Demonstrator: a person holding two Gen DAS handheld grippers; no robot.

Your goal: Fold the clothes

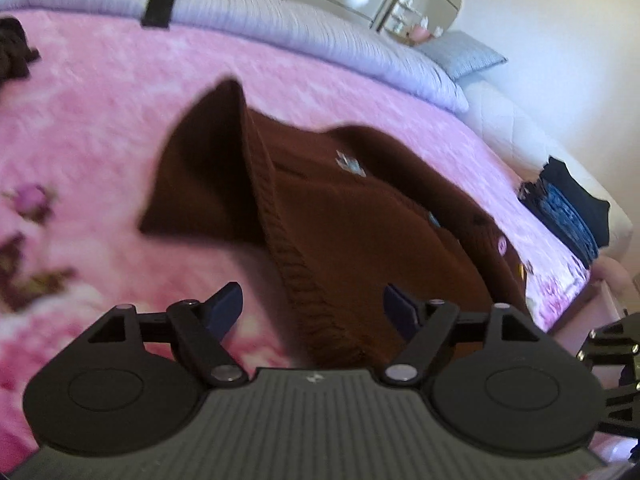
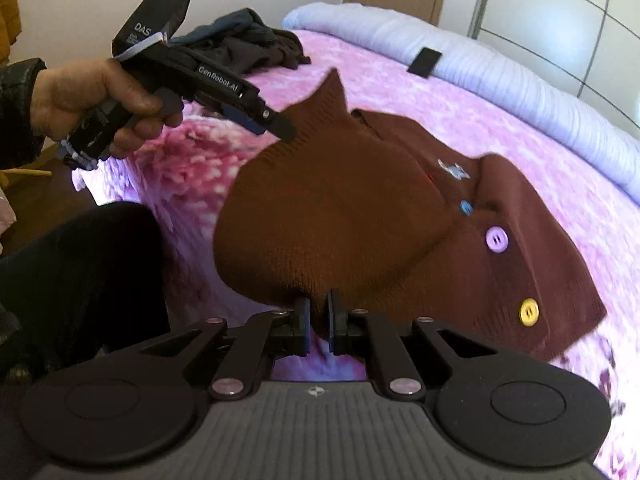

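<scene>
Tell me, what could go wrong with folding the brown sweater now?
1. The right gripper pinches only a small bit of the brown sweater; the knit could slip out and the fold flop open.
2. The left gripper is open and holds nothing, so that side has no support and may sag.
3. The lifted fold could land crooked over the purple button.
</scene>
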